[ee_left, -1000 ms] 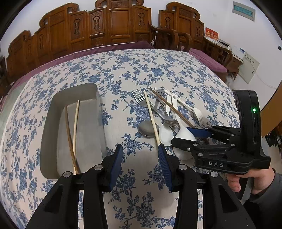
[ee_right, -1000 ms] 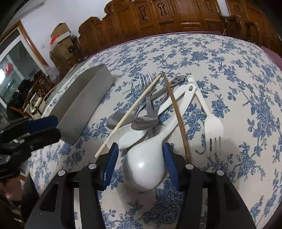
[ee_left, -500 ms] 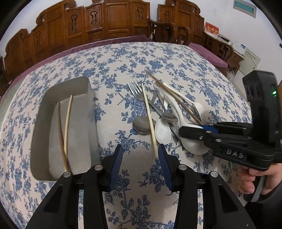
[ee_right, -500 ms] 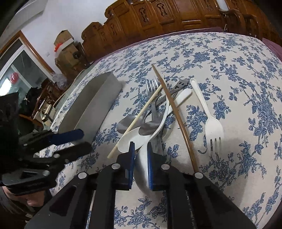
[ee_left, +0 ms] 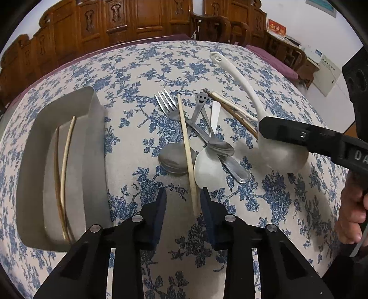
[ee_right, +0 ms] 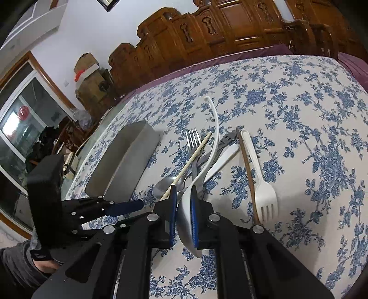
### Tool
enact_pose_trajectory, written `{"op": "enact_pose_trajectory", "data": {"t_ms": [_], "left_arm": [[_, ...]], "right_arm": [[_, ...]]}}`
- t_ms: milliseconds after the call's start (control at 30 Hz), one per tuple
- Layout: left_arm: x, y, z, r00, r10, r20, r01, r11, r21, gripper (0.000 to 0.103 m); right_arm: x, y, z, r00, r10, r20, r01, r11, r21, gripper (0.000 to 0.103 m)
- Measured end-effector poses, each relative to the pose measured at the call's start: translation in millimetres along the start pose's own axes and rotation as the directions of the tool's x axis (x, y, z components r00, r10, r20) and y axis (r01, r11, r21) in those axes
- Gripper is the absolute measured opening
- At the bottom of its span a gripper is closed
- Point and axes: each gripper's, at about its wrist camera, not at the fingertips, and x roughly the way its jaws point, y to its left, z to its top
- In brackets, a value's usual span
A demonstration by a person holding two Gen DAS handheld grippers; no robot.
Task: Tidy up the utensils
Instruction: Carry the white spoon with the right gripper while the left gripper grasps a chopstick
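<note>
A household sorting job in progress on a flower-patterned tabletop (ee_left: 142, 59): the right hand-held gripper (ee_right: 184, 220) was clenched on the bowl of a large white ladle (ee_left: 284, 156), lifted clear of the cloth, its long curved handle running away from the holder toward the carved wooden chairs (ee_left: 128, 20). The metal tray (ee_left: 30, 142), the landmark here, lay to the left of the ladle, long axis pointing the same way as that handle, so the carry looked set to go sideways across the utensil pile with little turning needed. The left hand-held gripper (ee_left: 181, 202) hung released just right of the tray's near end, its jaws either side of the near tip of a pale chopstick (ee_left: 186, 149) that pointed away along the tray's length; that hand stood nearer the tray, the right one nearer the pile's far side. By count: two chopsticks (ee_left: 63, 165) already in the tray, one pale and one dark; right of the tray, one pale chopstick, one dark chopstick (ee_right: 247, 165), one steel fork (ee_left: 170, 110), what appeared to be two steel spoons (ee_left: 172, 158), one with a smiley-face handle, one small white spoon (ee_left: 208, 165), one white plastic fork (ee_right: 264, 195) farthest from the tray, and the one ladle in the air.
</note>
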Motion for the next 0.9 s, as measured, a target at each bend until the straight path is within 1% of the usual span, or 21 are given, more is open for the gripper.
{"op": "enact_pose_trajectory", "data": {"t_ms": [67,133,300,400,567,900], "left_arm": [[4,-1,1,1.000,-0.002,-0.010,0.002,1.000,-0.003,0.028],[8,-1,1,1.000,-0.009,-0.021,0.009,1.000,-0.006,0.021],[16,1,2,0.999,-0.026,-0.041,0.025,0.999,-0.029,0.018],[18,3,1,0.998,-0.033,-0.049,0.031,0.999,-0.036,0.004],[5,5,2,0.999,-0.028,-0.023,0.027,0.999,-0.044,0.004],[-39,12,3,0.999,0.006,0.049,-0.005,1.000,-0.019,0.004]], "right_arm": [[-1,0,-1,1.000,-0.008,0.000,0.008,1.000,-0.003,0.012],[-1,-1,-2,1.000,-0.013,-0.002,0.013,1.000,-0.002,0.012],[-1,0,-4,1.000,-0.026,-0.005,0.026,1.000,-0.005,0.013],[0,1,-5,1.000,-0.031,-0.007,0.031,0.999,-0.009,0.013],[-1,2,-8,0.999,-0.036,-0.007,0.036,0.999,-0.008,0.013],[-3,14,-20,0.999,-0.048,-0.006,0.048,0.999,-0.012,0.012]]}}
